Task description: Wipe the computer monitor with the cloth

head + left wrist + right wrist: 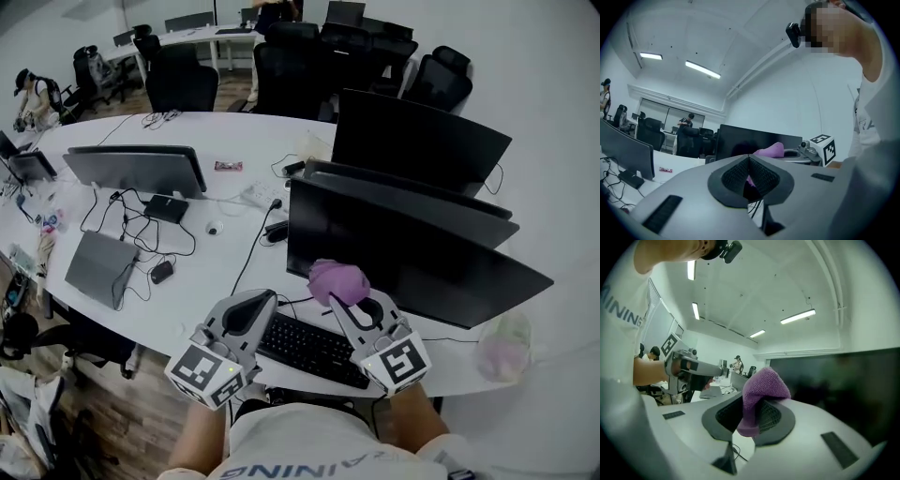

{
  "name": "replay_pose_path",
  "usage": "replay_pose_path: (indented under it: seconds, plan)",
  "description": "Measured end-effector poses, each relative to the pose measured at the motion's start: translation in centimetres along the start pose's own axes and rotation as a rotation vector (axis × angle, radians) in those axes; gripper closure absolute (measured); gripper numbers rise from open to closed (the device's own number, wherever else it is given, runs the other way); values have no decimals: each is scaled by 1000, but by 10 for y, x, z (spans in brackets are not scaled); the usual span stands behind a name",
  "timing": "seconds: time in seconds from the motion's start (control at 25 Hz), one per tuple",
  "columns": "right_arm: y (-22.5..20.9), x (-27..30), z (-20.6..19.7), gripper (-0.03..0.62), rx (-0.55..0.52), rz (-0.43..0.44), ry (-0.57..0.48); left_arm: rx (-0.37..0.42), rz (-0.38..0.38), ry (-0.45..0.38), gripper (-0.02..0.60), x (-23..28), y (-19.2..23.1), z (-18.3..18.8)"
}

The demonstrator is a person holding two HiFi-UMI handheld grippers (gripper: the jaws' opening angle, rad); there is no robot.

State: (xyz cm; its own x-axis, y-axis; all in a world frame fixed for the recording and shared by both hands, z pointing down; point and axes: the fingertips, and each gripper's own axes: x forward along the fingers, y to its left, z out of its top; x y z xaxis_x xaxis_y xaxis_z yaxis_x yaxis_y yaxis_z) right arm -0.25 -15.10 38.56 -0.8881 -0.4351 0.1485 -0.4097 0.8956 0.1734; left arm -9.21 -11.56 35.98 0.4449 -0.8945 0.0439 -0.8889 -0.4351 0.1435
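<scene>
The cloth, a bunched purple piece, was already picked up: the right gripper was clenched on it, and the right gripper view showed the fabric pinched between the two jaws and bulging out above their tips. That gripper was raised over the front edge of the desk, above the keyboard, with the cloth up at the lower left part of the nearest computer monitor. The dark screen filled the right side of the right gripper view, just beyond the cloth. No view showed clearly whether the cloth was pressed to the glass or only held just in front of it. The left gripper hung beside the right one, nearer the desk's front edge. Its jaws were closed tip to tip with nothing between them, and it took no part in the work. By my judgement the picking-up was finished and the wiping was at most just begun. The cloth sat at one low corner of a wide screen, and the rest of the panel, running toward the right end of the desk, showed no sign either way of having been wiped. Most of the strokes across the screen looked to be left.
</scene>
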Motion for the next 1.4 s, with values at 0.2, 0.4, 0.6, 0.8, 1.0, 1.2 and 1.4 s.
replay_pose_path:
  seconds: [0.2, 0.4, 0.6, 0.8, 1.0, 1.2, 1.4]
  plan:
    - [-23, -51, 37, 539, 32, -113, -125, 28, -75, -23, 575, 26, -35, 12]
    - [-44, -110, 49, 539, -17, -213, -142, 62, -165, -53, 575, 48, -72, 26]
    - [-59, -156, 57, 539, -24, -307, -181, 82, -229, -64, 575, 65, -101, 30]
    - [-72, -196, 57, 539, -8, -398, -197, 94, -281, -64, 574, 77, -126, 32]
    - [-74, -219, 53, 539, 25, -444, -213, 111, -314, -54, 575, 79, -143, 33]
    - [-76, -224, 49, 539, 36, -451, -224, 116, -320, -49, 574, 83, -149, 31]
    - [-76, -222, 45, 539, 53, -441, -221, 121, -325, -45, 575, 84, -153, 30]
